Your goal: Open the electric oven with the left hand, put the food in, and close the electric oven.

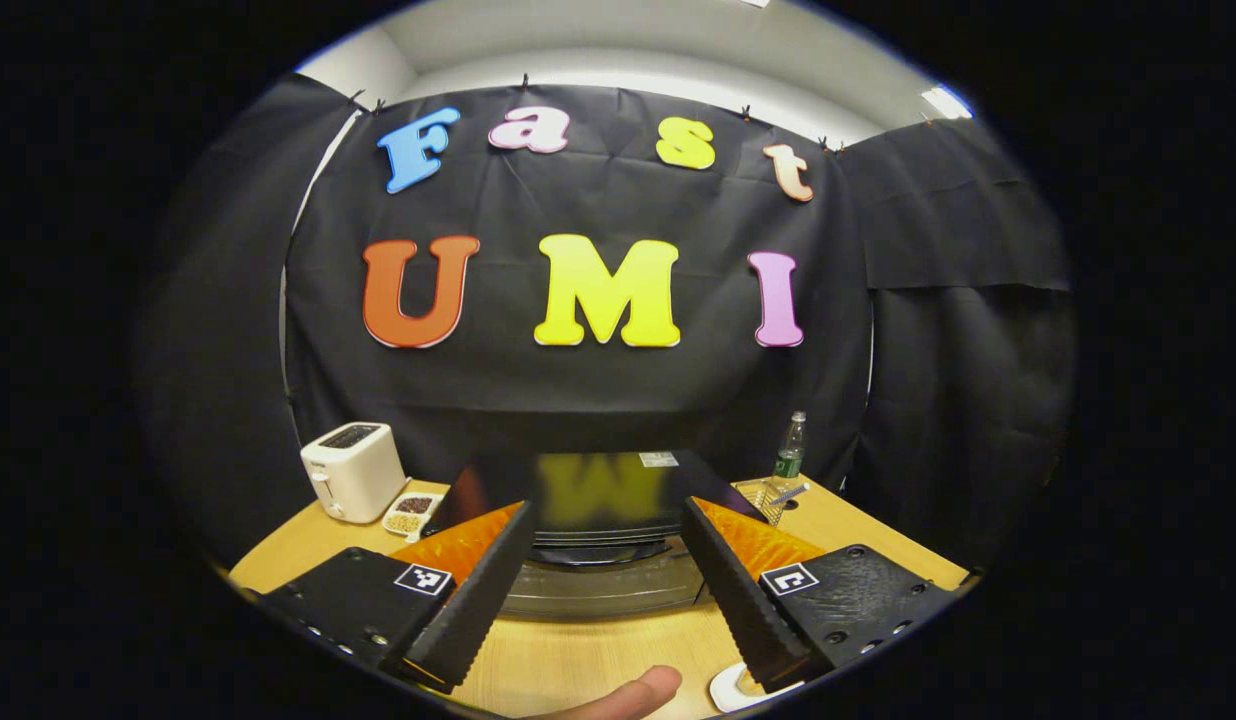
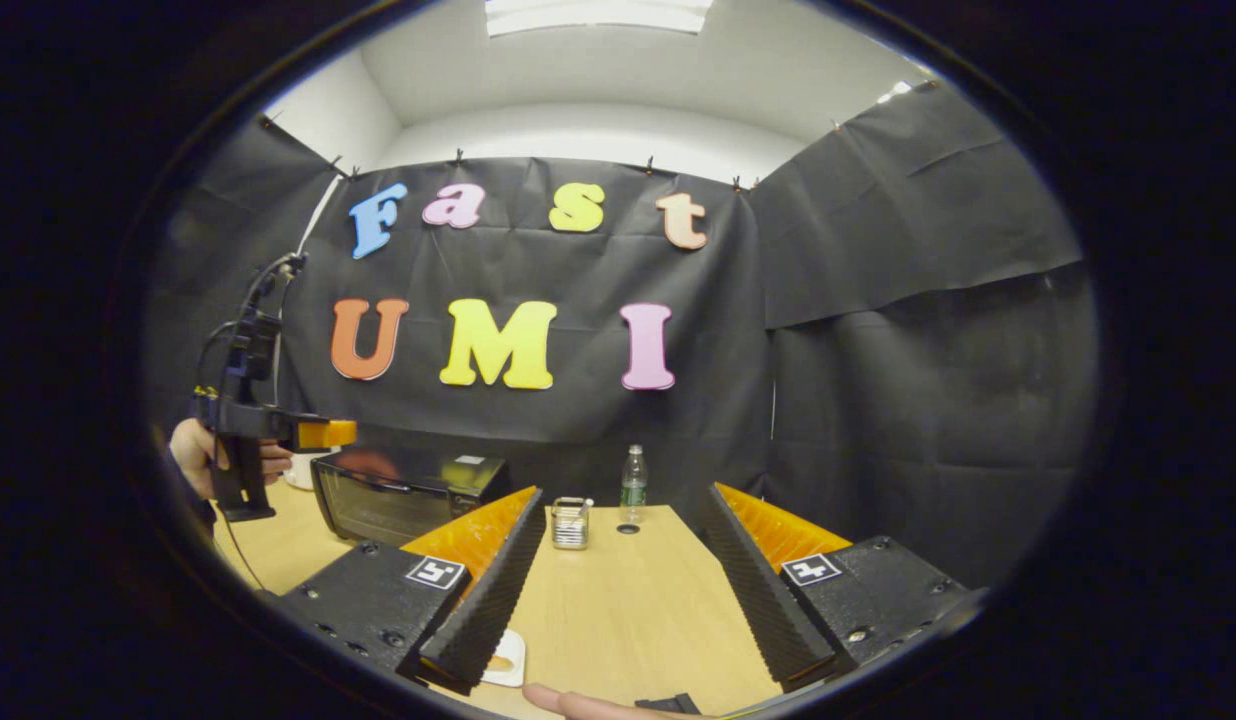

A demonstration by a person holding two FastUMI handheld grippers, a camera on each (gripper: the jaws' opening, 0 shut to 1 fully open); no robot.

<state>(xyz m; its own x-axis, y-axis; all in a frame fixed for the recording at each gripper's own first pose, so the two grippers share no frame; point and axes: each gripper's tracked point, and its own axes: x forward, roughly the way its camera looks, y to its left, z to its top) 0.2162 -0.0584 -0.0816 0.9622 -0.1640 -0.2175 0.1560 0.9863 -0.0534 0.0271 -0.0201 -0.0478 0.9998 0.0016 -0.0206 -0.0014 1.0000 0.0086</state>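
Left gripper view: the left tool (image 1: 608, 570) stands wide open with nothing between its fingers, aimed at the electric oven (image 1: 598, 525), which sits low in the centre of the frame on the table (image 1: 598, 650). The oven's dark top faces up and its glass front faces the camera; its long axis runs left to right across the frame. The door looks closed, though the handle is hard to make out. A white toaster (image 1: 353, 470) stands at lower left with a small dish of beans (image 1: 408, 513) beside it; a bottle (image 1: 789, 458) stands at lower right. The white plate (image 1: 733, 690) with the food shows at the bottom edge, under the right finger.

Risk: if the tool comes in too high, it could hit the oven's top instead of the handle and shove the oven back.

Right gripper view: the right tool (image 2: 618, 590) is also wide open and empty. The oven (image 2: 408, 495) lies at left centre, turned 3/4, its front facing lower left. The left tool (image 2: 328, 433), held by a hand (image 2: 193, 455), hangs above it. The plate (image 2: 506, 658) lies at the bottom, beside the left finger; a clumsy sweep could knock it.
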